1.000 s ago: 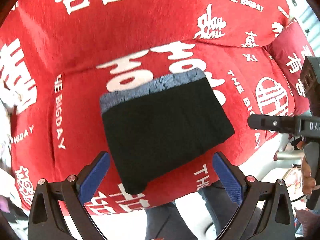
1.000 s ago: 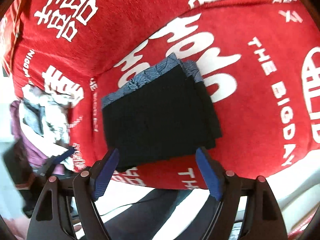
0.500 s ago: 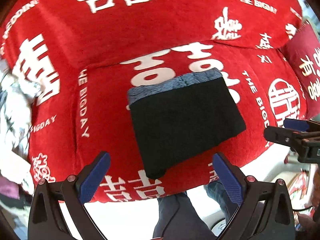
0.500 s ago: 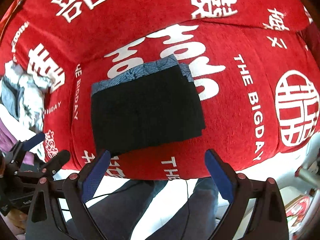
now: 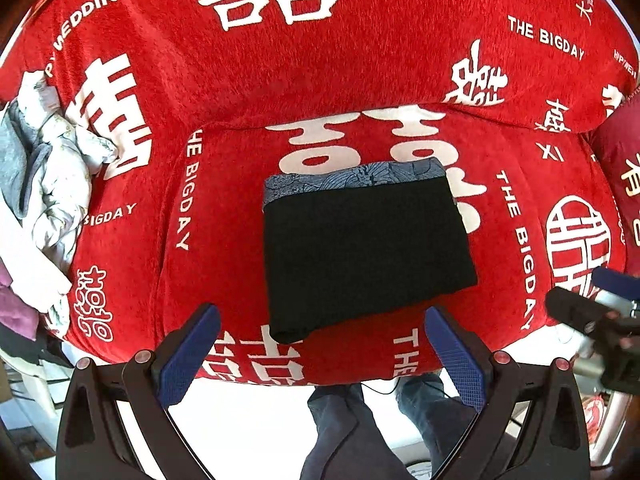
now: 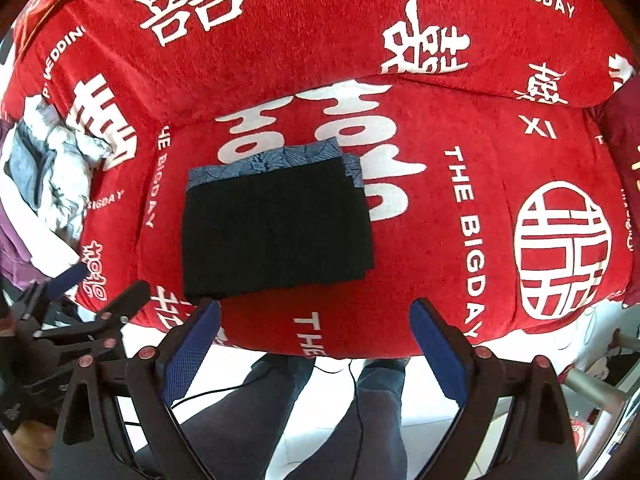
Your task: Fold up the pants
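Black pants with blue patterned waistband (image 5: 366, 248), folded into a rectangle, are laid on red printed sofa seat (image 5: 516, 184). Left gripper (image 5: 320, 354) and right gripper (image 6: 314, 344) are held above, jaws apart, nothing gripped.

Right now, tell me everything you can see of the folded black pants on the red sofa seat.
The folded black pants lie as a compact, roughly rectangular stack of dark, matte fabric. A band of blue-grey patterned fabric shows along the far edge, toward the backrest. At the right side in the right wrist view, the layers sit slightly staggered. The stack rests flat on the red plush sofa seat cushion with white lettering, partly covering a large white character. Nothing else touches the pants.
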`<state>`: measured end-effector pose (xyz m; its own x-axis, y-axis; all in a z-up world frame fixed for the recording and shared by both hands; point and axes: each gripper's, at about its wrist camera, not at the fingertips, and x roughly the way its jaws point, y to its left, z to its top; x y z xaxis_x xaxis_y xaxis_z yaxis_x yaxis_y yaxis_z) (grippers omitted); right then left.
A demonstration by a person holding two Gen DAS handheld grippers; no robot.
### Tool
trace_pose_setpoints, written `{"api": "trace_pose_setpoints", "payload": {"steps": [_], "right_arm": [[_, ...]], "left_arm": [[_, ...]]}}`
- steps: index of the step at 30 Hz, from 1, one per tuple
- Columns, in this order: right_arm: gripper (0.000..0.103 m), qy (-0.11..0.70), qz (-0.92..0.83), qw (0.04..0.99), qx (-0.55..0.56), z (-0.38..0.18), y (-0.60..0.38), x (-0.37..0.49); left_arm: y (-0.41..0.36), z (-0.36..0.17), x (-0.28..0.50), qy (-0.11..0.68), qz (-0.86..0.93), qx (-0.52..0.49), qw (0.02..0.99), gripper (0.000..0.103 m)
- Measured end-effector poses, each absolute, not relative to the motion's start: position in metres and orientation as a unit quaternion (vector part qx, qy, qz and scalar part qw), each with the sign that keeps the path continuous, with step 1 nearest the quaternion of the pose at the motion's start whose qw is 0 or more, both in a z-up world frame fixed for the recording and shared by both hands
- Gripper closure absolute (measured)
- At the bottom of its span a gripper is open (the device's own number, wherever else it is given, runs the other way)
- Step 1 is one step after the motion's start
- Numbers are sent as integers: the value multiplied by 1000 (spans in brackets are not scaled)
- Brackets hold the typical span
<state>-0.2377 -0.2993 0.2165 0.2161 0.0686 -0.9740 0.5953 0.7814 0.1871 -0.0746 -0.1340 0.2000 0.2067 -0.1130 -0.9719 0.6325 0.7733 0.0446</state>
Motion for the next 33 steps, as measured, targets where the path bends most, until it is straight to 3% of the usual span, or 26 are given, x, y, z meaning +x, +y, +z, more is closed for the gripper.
{"api": "trace_pose_setpoints", "payload": {"steps": [11,33], "right_arm": [[7,622,-196,730,205,209,-284,-230],[7,617,-189,743,176,217,-270,-215]], "left_arm": [[-125,196,-75,586,-219,222,748,1],[-113,201,-73,584,-207,225,752,1]]}}
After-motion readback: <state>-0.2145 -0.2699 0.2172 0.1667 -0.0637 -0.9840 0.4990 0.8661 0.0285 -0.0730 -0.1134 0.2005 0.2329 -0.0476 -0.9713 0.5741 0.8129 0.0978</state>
